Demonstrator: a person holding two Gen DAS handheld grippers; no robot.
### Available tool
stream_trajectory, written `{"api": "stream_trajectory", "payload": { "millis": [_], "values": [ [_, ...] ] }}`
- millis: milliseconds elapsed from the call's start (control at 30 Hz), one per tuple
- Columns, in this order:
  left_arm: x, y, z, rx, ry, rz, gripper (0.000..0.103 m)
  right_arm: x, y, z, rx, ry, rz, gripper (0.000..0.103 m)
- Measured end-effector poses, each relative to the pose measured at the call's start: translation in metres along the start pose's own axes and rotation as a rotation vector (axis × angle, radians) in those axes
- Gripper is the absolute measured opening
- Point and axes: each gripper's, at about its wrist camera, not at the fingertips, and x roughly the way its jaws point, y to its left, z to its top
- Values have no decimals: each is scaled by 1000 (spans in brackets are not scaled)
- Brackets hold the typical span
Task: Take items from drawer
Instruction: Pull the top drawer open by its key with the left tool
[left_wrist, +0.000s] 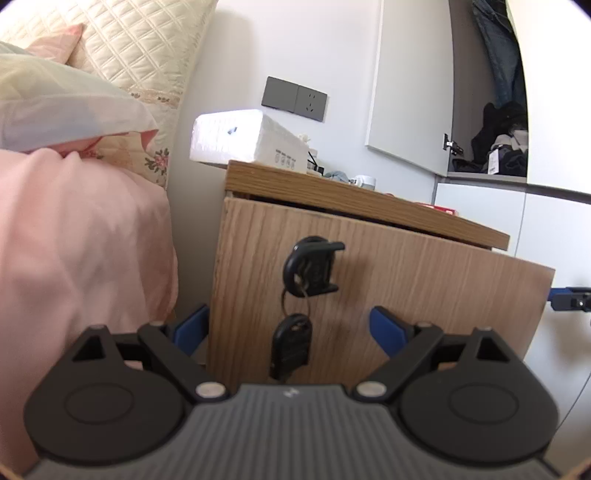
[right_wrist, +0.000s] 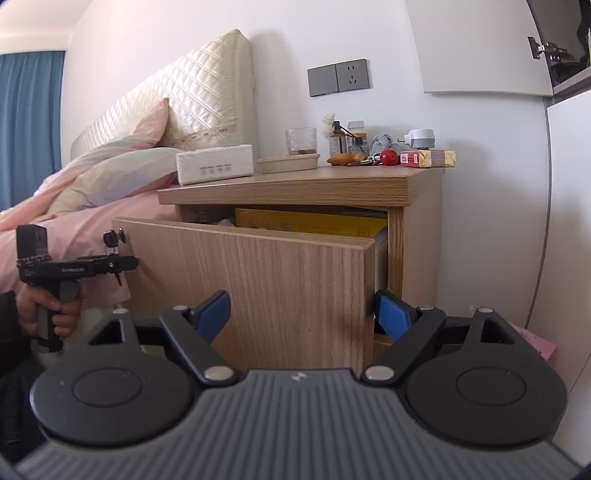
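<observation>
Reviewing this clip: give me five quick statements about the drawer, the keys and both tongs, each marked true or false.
1. The drawer is partly pulled out. True.
2. The left tongs are shut on the keys. False: they are open, with the keys hanging between the fingers.
3. A yellow box shows inside the drawer. True.
4. The right tongs are open at the drawer front's edge. True.
5. The red ball lies inside the drawer. False: it sits on the nightstand top.
</observation>
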Motion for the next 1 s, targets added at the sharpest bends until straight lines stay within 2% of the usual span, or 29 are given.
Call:
{"api": "stream_trajectory", "payload": {
  "millis": [1000],
  "values": [
    [-89,-37,-18,99,64,52,93,-79,23,-18,-32,36,190,88]
  ]
}}
